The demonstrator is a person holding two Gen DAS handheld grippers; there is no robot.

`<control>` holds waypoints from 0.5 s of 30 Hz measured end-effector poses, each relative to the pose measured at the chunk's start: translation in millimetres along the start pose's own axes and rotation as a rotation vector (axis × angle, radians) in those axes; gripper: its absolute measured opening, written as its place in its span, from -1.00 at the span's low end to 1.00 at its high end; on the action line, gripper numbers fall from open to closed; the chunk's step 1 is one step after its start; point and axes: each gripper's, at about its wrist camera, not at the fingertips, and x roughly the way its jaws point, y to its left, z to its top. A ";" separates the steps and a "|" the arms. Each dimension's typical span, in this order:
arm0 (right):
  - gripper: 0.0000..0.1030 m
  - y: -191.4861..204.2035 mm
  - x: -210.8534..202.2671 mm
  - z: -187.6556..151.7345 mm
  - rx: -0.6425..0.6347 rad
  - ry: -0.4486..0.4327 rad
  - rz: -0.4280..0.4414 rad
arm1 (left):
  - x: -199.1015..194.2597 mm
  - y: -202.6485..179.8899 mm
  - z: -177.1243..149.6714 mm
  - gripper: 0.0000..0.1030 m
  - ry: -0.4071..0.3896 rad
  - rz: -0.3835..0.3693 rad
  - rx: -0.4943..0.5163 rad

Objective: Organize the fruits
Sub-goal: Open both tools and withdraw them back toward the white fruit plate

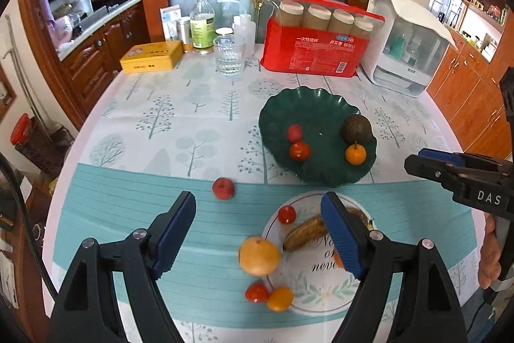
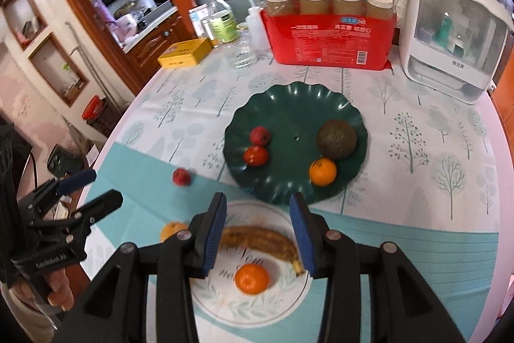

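Both tongs empty, jaws apart: left tongs [image 1: 258, 230] wide, right tongs [image 2: 258, 230] narrower. Large orange [image 1: 259, 256] sits on the bench between the left jaws, lower centre of left view, beside the white plate [image 1: 321, 304]. Left hand nearer. Banana [image 2: 260, 238] lies crosswise under the right tongs.

On the surface, a dark green scalloped plate [image 2: 289, 98] holds a red lychee-like fruit [image 2: 260, 135], a tomato [image 2: 255, 155], an avocado [image 2: 336, 139] and a tangerine [image 2: 322, 171], while the white printed plate [image 2: 257, 311] carries a browned banana [image 2: 257, 238] and an orange [image 2: 251, 278], with a small red fruit [image 2: 181, 176] loose beside them
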 end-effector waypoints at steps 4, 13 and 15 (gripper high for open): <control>-0.19 5.7 -8.0 -17.3 -0.016 0.007 0.019 | -13.7 -5.0 -17.3 0.54 -0.017 0.013 0.003; -0.10 22.2 -28.6 -50.9 -0.075 -0.032 0.018 | -35.7 -10.0 -48.7 0.54 -0.057 0.047 -0.030; -0.06 24.8 -30.3 -57.3 -0.085 -0.039 0.012 | -37.1 -10.2 -56.0 0.54 -0.053 0.050 -0.038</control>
